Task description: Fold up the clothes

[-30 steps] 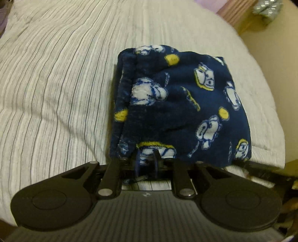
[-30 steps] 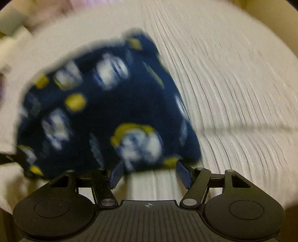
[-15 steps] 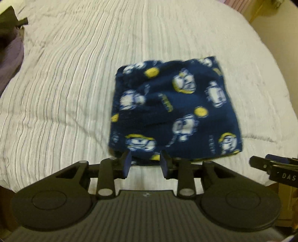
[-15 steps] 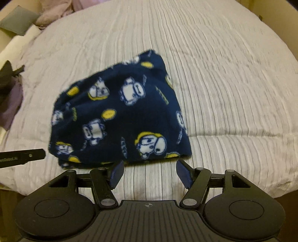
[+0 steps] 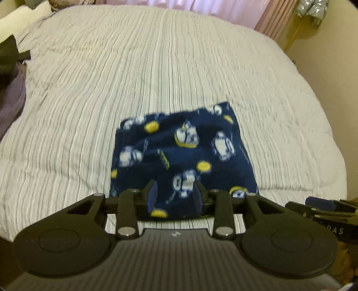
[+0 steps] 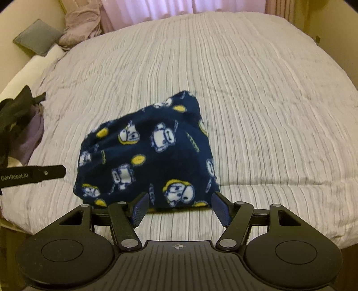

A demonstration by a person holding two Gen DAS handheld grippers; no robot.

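A folded navy fleece garment (image 5: 183,156) with white cartoon figures and yellow spots lies near the front edge of the bed; it also shows in the right wrist view (image 6: 147,156). My left gripper (image 5: 175,198) is open and empty, hovering just short of the garment's near edge. My right gripper (image 6: 180,207) is open and empty, also just short of the near edge, toward its right corner. The right gripper's tip shows at the right of the left wrist view (image 5: 322,207); the left gripper's finger (image 6: 33,174) shows at the left of the right wrist view.
The bed is covered by a white striped quilt (image 6: 246,89). A pile of dark and purple clothes (image 6: 20,125) lies at its left edge, also in the left wrist view (image 5: 11,85). Pillows and pink curtains (image 6: 145,11) are at the back. The bed's front edge is just below the grippers.
My left gripper has let go of the garment's edge and opened. Both grippers have drawn back and up, so the folded garment lies farther off and flat on the bed.
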